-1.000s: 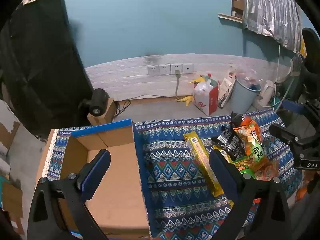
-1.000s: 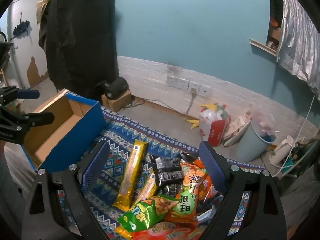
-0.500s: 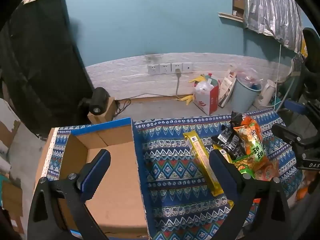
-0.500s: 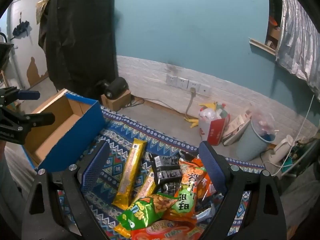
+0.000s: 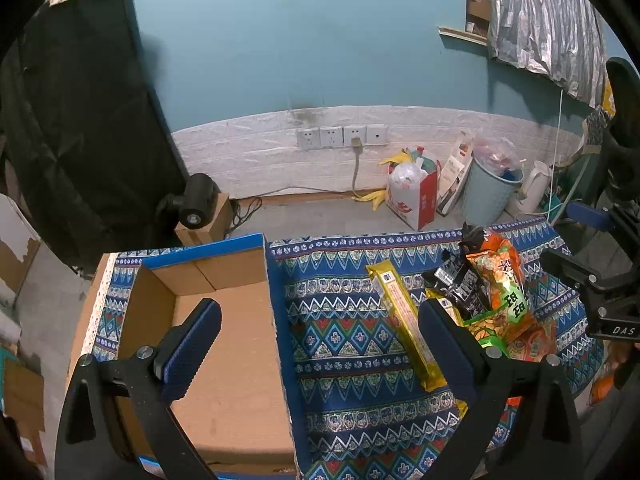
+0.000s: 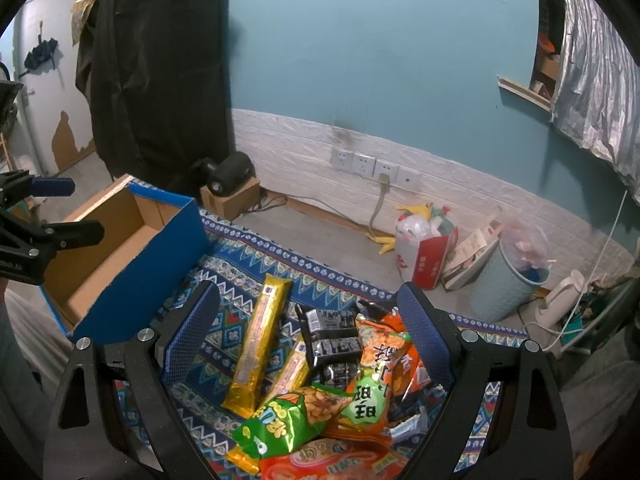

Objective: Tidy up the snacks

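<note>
A pile of snacks lies on a patterned blue cloth: a long yellow bar, black packets, an orange bag, a green bag and a red-orange bag. An open cardboard box with blue sides stands to the left of the pile. My left gripper is open and empty, over the box's right wall. My right gripper is open and empty, above the snack pile.
Beyond the cloth, on the floor by the wall, stand a red-and-white bag of rubbish, a light-blue bin, a white kettle and a small carton with a black lamp. A black cover hangs at left.
Both grippers have barely moved; the right view has sunk slightly toward the snack pile. Nothing was taken hold of or let go.
</note>
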### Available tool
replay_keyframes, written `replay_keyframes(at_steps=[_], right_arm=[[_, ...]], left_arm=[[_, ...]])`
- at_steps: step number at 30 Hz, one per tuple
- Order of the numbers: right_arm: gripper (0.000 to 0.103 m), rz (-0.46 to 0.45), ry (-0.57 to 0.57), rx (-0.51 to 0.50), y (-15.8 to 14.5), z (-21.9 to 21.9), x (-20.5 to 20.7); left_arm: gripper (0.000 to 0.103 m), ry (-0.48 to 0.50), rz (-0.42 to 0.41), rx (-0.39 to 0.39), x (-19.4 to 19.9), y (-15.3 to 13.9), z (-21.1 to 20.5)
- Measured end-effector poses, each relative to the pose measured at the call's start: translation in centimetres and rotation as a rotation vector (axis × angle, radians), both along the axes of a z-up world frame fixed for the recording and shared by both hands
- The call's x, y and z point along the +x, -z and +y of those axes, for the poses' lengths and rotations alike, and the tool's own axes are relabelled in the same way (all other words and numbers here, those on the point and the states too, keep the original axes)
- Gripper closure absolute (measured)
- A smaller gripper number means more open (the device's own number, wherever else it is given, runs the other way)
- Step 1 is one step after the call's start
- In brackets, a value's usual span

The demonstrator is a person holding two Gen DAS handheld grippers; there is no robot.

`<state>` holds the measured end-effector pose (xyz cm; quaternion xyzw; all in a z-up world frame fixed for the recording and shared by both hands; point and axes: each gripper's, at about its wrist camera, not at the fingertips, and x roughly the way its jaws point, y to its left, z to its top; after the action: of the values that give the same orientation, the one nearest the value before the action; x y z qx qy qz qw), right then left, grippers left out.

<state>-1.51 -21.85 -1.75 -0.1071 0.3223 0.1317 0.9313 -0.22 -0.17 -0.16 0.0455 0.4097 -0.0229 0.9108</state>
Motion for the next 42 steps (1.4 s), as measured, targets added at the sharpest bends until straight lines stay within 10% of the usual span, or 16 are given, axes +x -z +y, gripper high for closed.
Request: replay_keyframes(at_steps=[42], right_arm=[[0.014,0.004,0.000,0.004,0.12,0.09,-0.03]], left_arm=[[0.003,-0.006,0.008,0.000,-0.04,0.04,-0.03]])
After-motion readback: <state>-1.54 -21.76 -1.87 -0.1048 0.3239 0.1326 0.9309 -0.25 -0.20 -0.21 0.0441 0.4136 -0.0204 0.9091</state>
